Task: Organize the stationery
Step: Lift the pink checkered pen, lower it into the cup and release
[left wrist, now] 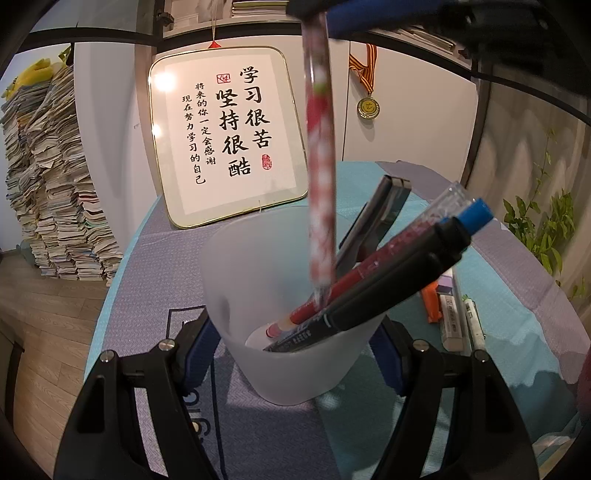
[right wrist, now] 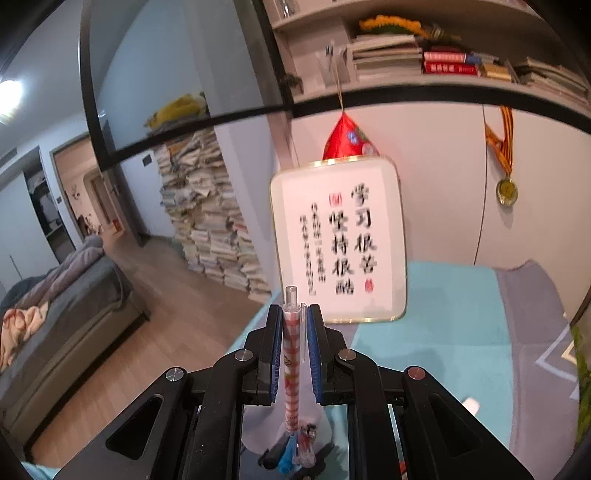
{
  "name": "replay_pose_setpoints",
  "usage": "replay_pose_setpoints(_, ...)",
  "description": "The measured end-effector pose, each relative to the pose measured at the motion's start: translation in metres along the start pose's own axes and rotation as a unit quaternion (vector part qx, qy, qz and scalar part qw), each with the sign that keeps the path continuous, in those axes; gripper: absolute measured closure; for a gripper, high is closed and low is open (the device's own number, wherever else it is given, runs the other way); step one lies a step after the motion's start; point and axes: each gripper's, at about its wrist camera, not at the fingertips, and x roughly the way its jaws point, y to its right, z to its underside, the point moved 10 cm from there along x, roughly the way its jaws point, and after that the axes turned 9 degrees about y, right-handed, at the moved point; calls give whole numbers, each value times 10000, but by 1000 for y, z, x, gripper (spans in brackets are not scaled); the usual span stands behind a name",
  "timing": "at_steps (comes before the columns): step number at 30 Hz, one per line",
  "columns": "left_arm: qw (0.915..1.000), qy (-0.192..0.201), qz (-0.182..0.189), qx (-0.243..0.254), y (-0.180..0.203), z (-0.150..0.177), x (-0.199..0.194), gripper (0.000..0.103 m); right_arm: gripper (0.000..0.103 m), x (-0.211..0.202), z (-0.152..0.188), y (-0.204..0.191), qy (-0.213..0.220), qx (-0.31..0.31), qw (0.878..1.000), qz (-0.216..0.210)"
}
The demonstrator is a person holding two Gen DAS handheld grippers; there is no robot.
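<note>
1. Left wrist view: the cup [left wrist: 295,310], frosted and translucent, is seen clamped between the two pads of the left tool [left wrist: 291,354], low on its wall, and is held upright over the table [left wrist: 155,266].
2. The checked pen [left wrist: 320,177] is seen hanging almost vertically from the right tool [left wrist: 332,14] at the top edge of that view; its lower tip is already inside the cup's mouth, just beside the pens leaning there.
3. The coming move is judged to turn on this relation: the pen's long axis runs straight down into the cup, the cup lies directly below the right tool, and the right hand is the one nearer the pen, since it carries it.
4. Right wrist view: the right tool [right wrist: 293,347] is seen closed on the pen [right wrist: 290,354], gripped near its upper end, with the clear push button above the pads and the clear clip to one side.
5. Below the right tool the cup's mouth [right wrist: 258,424] and the tops of the stored pens are seen, so the drop line looks clear, though the cup's far rim is hidden by the tool.
6. The pen is red-and-white checked with a clear tip section; in the left view it is blurred.
7. Inside the cup a red pen [left wrist: 354,280], a black marker [left wrist: 399,288] and a blue-capped pen [left wrist: 476,218] are seen leaning to the right, with a dark clip-like piece [left wrist: 380,214] behind them.
8. On the table right of the cup an eraser [left wrist: 451,321], an orange item [left wrist: 431,302] and a white pen [left wrist: 474,325] are still left out, so the task is judged unfinished.
</note>
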Motion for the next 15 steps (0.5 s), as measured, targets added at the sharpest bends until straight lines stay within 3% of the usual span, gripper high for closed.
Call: replay_pose_setpoints(15, 10000, 1, 2, -1, 0, 0, 0, 30, 89, -8, 49, 14, -651, 275, 9974, 105)
